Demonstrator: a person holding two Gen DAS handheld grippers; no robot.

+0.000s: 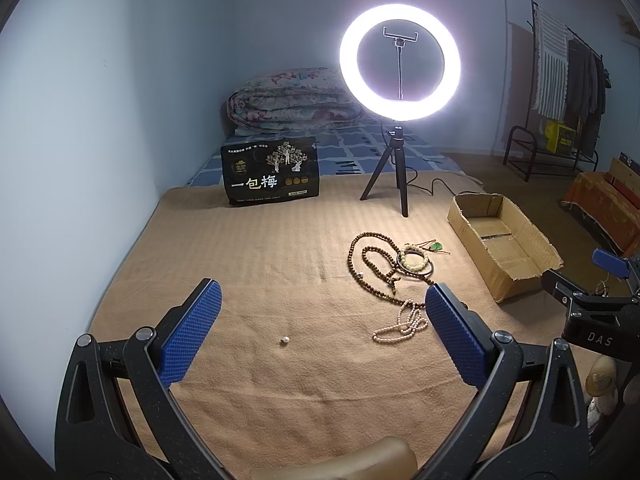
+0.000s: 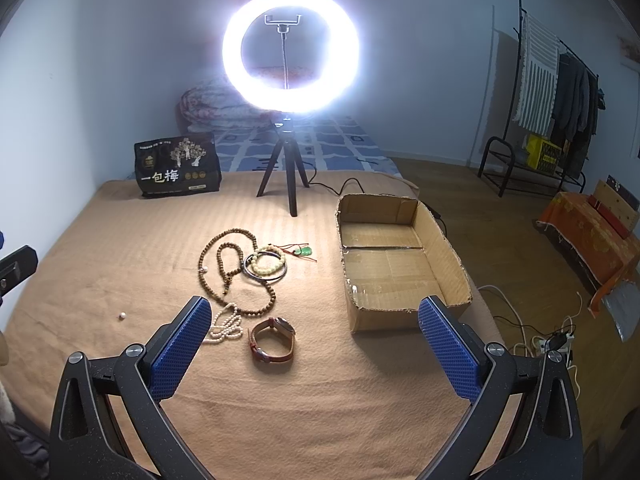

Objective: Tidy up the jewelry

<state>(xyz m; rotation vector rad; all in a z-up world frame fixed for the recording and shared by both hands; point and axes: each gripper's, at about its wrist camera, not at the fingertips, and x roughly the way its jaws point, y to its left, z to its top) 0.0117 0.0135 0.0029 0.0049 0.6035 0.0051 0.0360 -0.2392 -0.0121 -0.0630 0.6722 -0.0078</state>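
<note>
Jewelry: watch (image 2: 274, 339), pearl strand (image 2: 226, 326), bead necklace (image 2: 224, 272), bangles (image 2: 266, 266) heaped on bed (image 2: 320, 392), left of empty box (image 2: 400, 256). Both hand-held grippers, left (image 1: 320, 332) and right (image 2: 316, 344), agape, empty. Step: first pick; likely needs the right lowered over the watch.

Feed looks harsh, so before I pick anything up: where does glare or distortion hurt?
Right wrist view: ring light blooms, washing out the wall behind; jewelry stays readable. Left wrist view: less bloom, beads sharp. Both: fisheye bends edges, corners dark.
</note>
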